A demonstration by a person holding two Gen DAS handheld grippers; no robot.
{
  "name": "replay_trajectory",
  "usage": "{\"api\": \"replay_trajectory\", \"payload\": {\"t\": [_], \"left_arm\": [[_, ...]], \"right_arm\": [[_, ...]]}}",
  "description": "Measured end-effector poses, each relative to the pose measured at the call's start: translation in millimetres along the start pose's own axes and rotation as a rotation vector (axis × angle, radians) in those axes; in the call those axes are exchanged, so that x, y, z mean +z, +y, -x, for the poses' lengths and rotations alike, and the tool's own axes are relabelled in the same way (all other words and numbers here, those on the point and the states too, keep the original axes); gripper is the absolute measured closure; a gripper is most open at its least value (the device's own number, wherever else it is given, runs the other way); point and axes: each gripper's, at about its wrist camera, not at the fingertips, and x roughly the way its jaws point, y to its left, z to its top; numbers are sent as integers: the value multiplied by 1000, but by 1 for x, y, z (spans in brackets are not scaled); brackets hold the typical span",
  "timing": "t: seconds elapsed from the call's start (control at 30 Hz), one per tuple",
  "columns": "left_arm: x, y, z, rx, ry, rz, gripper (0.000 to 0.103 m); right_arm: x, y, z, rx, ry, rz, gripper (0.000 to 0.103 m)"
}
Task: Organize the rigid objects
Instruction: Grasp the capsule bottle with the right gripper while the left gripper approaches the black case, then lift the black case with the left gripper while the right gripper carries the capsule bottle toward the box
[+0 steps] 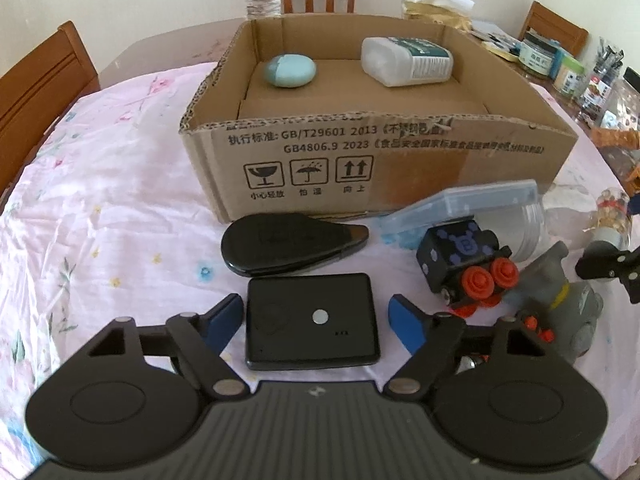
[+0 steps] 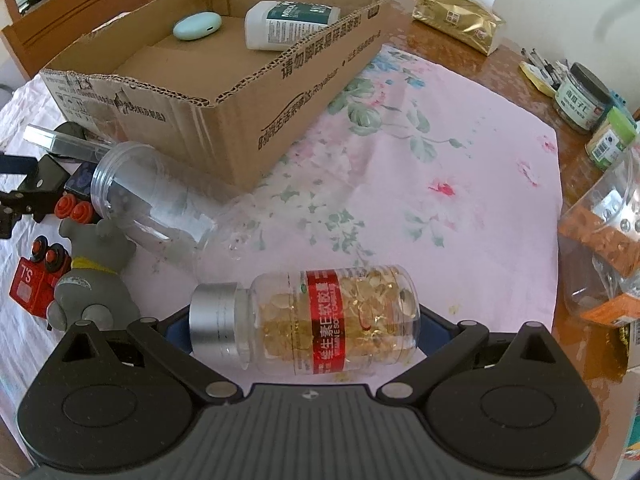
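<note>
- Left wrist view: the left gripper is held low over the pink floral cloth, its blue-padded jaws spread wide on either side of a flat black rectangular case, with a gap visible at each side.
- A black teardrop-shaped case lies just beyond it, close to the near wall of the cardboard box.
- Inside the box, a pale blue oval case sits at the far left and a white bottle lies on its side at the far right.
- Toward the cloth's right edge, a black toy train and a grey toy animal are seen.
- Right wrist view: the right gripper is open around a capsule bottle lying on its side, silver cap to the left; contact with the pads cannot be told.
- An empty clear jar lies beside the box's near corner.
</note>
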Motion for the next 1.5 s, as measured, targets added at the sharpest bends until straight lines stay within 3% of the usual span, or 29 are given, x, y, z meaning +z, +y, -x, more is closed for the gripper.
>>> {"api": "replay_trajectory", "payload": {"t": [0.47,1.03,1.23,1.5], "left_arm": [[5,-3,0,5,30,2,34],[14,-1,28,-24,75,-123,34],[31,3,56,-71,67,-136,34],[73,1,81,-92,-28,-152,34]], "right_arm": [[3,3,3,-9,27,-7,5],[10,-10,40,24,19,-70,5],[21,-6,64,56,-15,-36,5],[58,7,93,104,-129,12,5]]}}
